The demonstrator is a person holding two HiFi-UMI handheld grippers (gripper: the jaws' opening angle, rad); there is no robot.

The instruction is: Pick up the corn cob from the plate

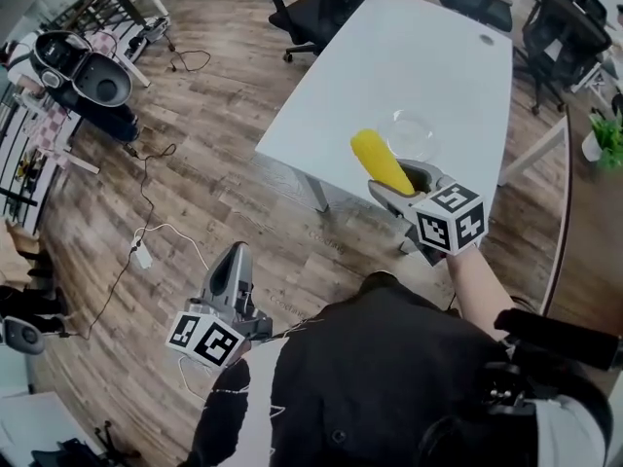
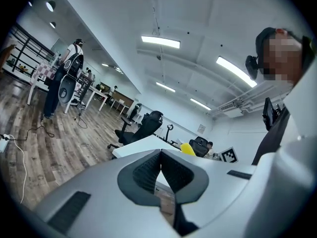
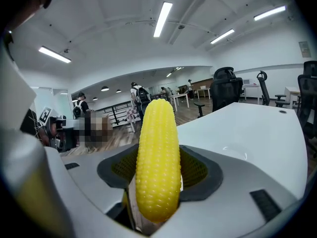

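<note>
A yellow corn cob (image 1: 381, 161) (image 3: 157, 157) is clamped between the jaws of my right gripper (image 1: 401, 185) (image 3: 158, 175), held above the near edge of the white table (image 1: 389, 76). It sticks out past the jaws, pointing up and away. The clear plate (image 1: 410, 135) (image 3: 237, 152) lies on the table just beyond the cob, with nothing on it. My left gripper (image 1: 234, 269) (image 2: 159, 173) hangs low over the wooden floor at the left, jaws shut and holding nothing. The corn also shows far off in the left gripper view (image 2: 187, 149).
Black office chairs (image 1: 316, 8) stand around the far side of the table. Cables and a power strip (image 1: 142, 253) lie on the wooden floor at the left. A potted plant (image 1: 605, 139) sits at the right edge. People stand far back in the room.
</note>
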